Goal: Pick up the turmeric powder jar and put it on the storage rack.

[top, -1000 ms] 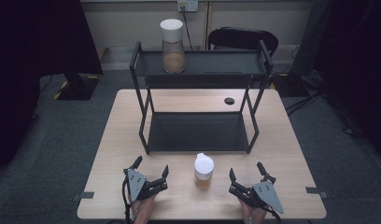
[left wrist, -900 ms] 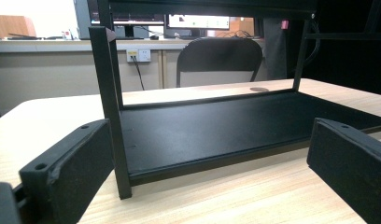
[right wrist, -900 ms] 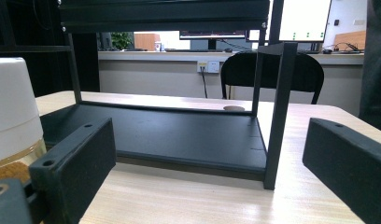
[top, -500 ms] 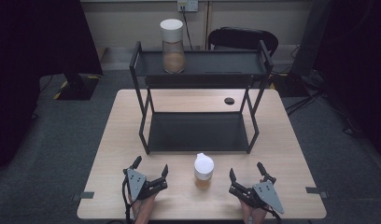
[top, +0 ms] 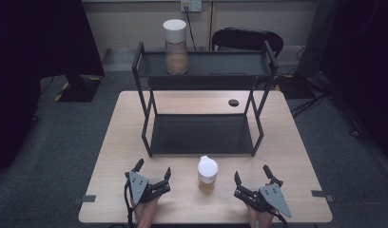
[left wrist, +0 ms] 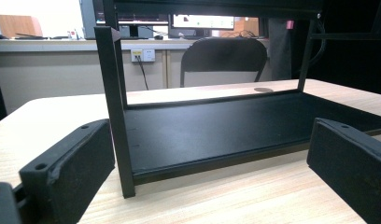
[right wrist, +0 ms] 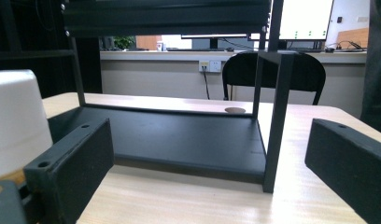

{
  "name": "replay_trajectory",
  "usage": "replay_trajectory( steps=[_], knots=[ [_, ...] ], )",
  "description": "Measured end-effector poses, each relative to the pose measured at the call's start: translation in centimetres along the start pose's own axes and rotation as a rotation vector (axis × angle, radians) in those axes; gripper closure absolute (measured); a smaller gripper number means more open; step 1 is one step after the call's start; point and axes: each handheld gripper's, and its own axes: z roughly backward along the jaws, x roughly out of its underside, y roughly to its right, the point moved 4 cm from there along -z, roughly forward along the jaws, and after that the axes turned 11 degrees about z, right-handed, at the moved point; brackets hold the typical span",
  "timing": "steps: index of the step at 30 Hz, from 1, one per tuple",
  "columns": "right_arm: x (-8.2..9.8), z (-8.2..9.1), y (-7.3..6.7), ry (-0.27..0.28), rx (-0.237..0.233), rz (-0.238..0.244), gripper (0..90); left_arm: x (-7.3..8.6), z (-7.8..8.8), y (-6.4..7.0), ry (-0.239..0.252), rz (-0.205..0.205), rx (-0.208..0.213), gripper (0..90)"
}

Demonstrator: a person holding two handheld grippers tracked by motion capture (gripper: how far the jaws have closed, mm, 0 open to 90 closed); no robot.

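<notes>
A small jar with a white lid and amber contents stands on the wooden table near the front edge, between both grippers. My left gripper rests open to the jar's left, nothing between its jaws. To the jar's right sits my right gripper, open and empty too. A tall white-lidded jar stands on the top shelf of the black two-tier rack. The rack's lower shelf lies straight ahead in the left gripper view. In the right gripper view the small jar's white lid shows at the left edge.
A dark round cable hole sits in the table behind the rack. A black chair stands beyond the table's far edge. Black rack posts stand close in front of each gripper.
</notes>
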Motion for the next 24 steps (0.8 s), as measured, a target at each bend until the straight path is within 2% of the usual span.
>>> replay_trajectory(
  steps=[6,13,18,24],
  knots=[
    [-1.2,0.2,-0.5,0.017,-0.004,0.012,0.0,0.0,0.0,0.0,0.001,-0.002,-0.002,0.2],
    [-2.4,0.0,-1.6,0.037,-0.039,0.025,0.0,0.0,0.0,0.0,0.002,0.001,0.001,0.2],
    [-3.0,-0.1,-2.4,0.049,-0.063,0.017,0.0,0.0,0.0,0.0,0.003,-0.001,-0.001,0.2],
    [-3.8,-0.1,-3.2,0.069,-0.067,0.019,0.0,0.0,0.0,0.0,0.002,-0.002,0.0,0.2]
  ],
)
